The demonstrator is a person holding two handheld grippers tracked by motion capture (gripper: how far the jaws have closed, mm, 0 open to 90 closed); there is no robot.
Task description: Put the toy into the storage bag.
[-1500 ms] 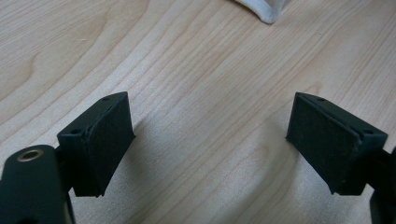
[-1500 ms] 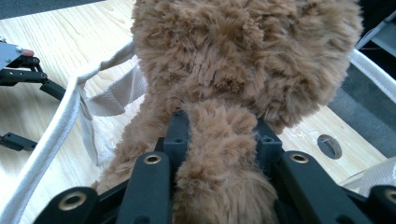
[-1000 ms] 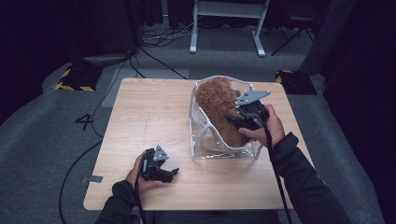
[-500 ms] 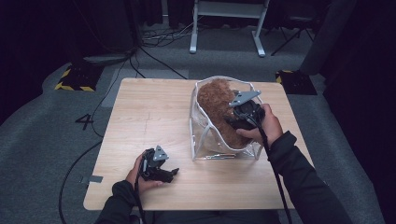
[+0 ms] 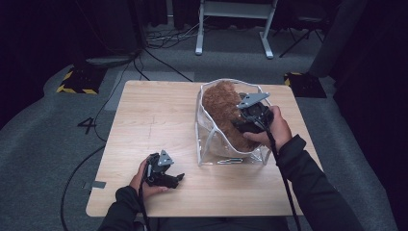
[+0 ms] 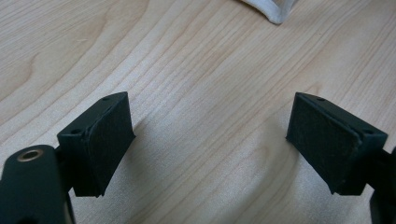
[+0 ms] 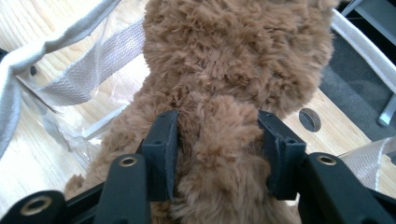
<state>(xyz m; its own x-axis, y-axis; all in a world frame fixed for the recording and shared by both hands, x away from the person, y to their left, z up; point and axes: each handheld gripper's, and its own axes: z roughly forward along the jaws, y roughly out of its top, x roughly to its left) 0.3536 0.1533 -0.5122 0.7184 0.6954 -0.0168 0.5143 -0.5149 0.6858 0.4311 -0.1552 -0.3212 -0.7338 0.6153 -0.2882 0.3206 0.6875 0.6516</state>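
Plush bear (image 7: 224, 70) sitting inside clear bag (image 5: 208, 144) — right hand-held gripper (image 7: 217, 149) pinching its fur; left hand-held gripper (image 6: 210, 144) resting spread on surface (image 5: 154, 115) beside bag.

Count, this frame. I log one tabletop (image 5: 159, 120), light wood. On it I count one clear plastic bag (image 5: 207, 144) with pale webbing trim. One brown plush toy (image 5: 221, 103) sits inside that bag. Tongs: two, the left tongs (image 5: 179, 178) and the right tongs (image 5: 239, 124). Hands: two, one per tongs. On the floor beyond I count two yellow-and-black striped blocks (image 5: 77, 79), and one metal stand (image 5: 233, 24) with two feet.
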